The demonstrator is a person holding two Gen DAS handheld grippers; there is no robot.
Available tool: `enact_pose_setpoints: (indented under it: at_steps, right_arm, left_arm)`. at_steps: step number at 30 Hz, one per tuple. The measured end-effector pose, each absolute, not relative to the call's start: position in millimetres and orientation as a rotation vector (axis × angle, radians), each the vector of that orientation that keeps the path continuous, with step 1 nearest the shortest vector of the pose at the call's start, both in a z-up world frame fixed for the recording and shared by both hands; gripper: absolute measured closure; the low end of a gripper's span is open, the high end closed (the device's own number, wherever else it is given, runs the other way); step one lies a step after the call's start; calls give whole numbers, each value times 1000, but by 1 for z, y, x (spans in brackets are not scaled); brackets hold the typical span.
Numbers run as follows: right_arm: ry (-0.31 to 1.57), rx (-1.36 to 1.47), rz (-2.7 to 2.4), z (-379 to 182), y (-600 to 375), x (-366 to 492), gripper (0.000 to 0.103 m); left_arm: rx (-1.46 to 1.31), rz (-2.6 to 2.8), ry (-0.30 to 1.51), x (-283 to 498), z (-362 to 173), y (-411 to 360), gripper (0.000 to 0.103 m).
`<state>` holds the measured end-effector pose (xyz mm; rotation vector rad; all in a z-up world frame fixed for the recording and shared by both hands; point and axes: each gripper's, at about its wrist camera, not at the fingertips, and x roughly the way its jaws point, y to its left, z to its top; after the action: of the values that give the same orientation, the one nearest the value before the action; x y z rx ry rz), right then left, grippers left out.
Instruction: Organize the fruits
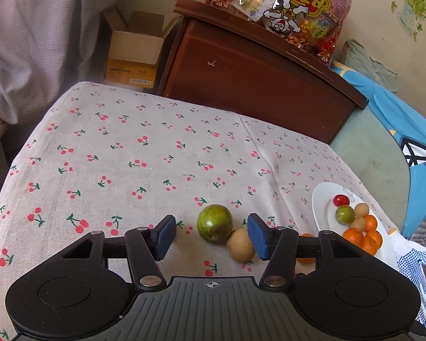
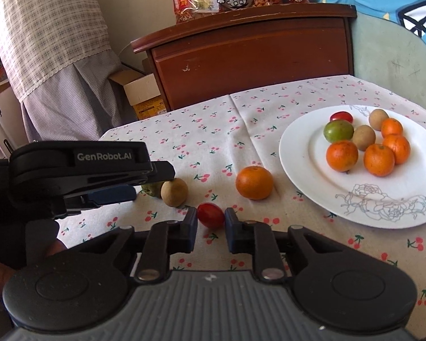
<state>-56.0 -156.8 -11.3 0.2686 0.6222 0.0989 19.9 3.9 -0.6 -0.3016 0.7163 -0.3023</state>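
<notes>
The right tool (image 2: pixel 211 221) sits low over the desk, narrowed around a small red oval tomato (image 2: pixel 211 215) lying crosswise left of the white floral plate (image 2: pixel 304 170). The left tool (image 1: pixel 211 234) hovers wide above the round green fruit (image 1: pixel 214 223).

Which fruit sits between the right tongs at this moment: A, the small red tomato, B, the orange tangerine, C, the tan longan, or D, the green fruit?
A: in the right wrist view the red tomato lies on the cloth between the right tongs, whose pads flank it closely.

5 oranges (image 2: pixel 254 182), 3 brown fruits (image 2: pixel 174 192), 2 green fruits (image 1: pixel 214 223), 2 tomatoes (image 2: pixel 211 215), 1 plate (image 2: pixel 304 153).
</notes>
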Motion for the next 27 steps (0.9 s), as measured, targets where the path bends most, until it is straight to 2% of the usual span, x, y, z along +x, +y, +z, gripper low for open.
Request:
enact_pose_setpoints:
  at_steps: [8,12,17,20,27]
  right_arm:
    - [622,273,88,-12,-157,-55,82]
    - [621,275,92,-12,-157,-55,81]
    - [620,272,91,-12,-156,-54,80]
    - [621,267,89,-12,-155,-54,82]
    - [620,266,85,-10,-154,-58,84]
  left_arm:
    - [-316,-285,701,24,-2,0,55]
    - [-337,-296,692,21,-3,0,67]
    - [-359,-284,691,20,-3,5,71]
    - [-355,-270,692,19,-2,7,77]
    - [-346,-262,700,13,0,10,77]
